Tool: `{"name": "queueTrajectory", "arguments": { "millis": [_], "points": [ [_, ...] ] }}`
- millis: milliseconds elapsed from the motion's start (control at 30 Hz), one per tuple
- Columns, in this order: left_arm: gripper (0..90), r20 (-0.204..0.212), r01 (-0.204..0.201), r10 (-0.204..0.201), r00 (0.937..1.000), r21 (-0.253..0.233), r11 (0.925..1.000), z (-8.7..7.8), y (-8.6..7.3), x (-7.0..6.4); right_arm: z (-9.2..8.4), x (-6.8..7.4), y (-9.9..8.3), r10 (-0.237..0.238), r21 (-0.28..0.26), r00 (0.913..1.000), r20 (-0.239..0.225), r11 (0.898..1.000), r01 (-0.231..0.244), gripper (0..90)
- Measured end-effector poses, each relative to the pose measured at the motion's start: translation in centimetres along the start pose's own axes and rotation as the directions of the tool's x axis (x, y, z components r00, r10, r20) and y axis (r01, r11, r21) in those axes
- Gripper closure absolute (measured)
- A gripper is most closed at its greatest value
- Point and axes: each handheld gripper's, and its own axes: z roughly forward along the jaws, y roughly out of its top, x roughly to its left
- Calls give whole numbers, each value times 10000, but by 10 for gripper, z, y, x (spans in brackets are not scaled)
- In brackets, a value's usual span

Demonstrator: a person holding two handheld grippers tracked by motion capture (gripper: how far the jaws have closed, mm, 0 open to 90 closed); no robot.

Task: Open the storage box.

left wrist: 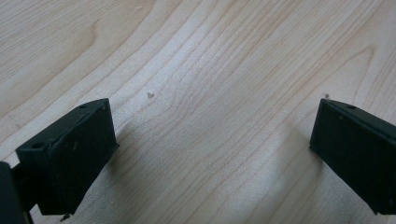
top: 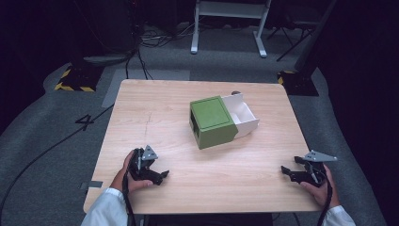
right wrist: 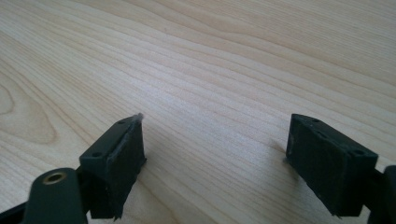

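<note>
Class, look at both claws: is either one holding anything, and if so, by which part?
Nothing is held. The left claw and right claw are both open over the bare table, apart from the green box.

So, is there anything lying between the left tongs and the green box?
No. In the high view, only bare wooden table lies between the left tongs and the green box.

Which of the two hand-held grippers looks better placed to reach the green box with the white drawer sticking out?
Probably the left gripper: it lies nearer the green square box and points toward it. The right gripper sits farther off, though the white drawer opens toward its side. Both rest open on the pale wooden table.
</note>
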Motion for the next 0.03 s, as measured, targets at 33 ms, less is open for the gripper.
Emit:
{"name": "queueTrajectory", "arguments": {
  "millis": [33],
  "points": [
    [5,-1,-13,13,10000,2,10000,0,0,0,0,0,0,1,3,10000,0,10000,-1,194]
  ]
}}
